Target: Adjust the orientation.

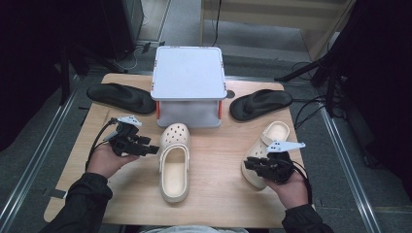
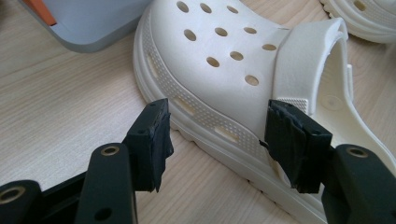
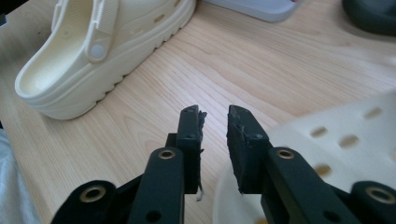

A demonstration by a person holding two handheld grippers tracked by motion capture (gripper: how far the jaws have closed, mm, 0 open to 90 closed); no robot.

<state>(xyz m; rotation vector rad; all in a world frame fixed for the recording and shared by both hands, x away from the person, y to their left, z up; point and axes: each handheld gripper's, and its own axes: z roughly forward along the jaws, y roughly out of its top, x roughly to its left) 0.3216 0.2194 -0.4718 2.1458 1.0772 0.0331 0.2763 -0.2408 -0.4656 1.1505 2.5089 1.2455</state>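
Observation:
Two cream clogs lie on the wooden table (image 1: 218, 194). The centre clog (image 1: 175, 165) points its toe at a white stand. My left gripper (image 1: 151, 145) is just left of that clog, level with its strap. In the left gripper view the left gripper (image 2: 219, 135) is open wide, and the side of the centre clog (image 2: 224, 56) lies in the gap without touching the pads. My right gripper (image 1: 248, 165) hovers over the toe end of the right clog (image 1: 272, 138). In the right gripper view the right gripper (image 3: 215, 116) shows a narrow gap with nothing in it, and the right clog (image 3: 336, 140) lies below.
A white two-tier stand (image 1: 188, 73) with orange posts is at the table's back middle. One black sandal (image 1: 119, 97) lies to its left and another black sandal (image 1: 260, 103) to its right. Bare wood separates the two clogs.

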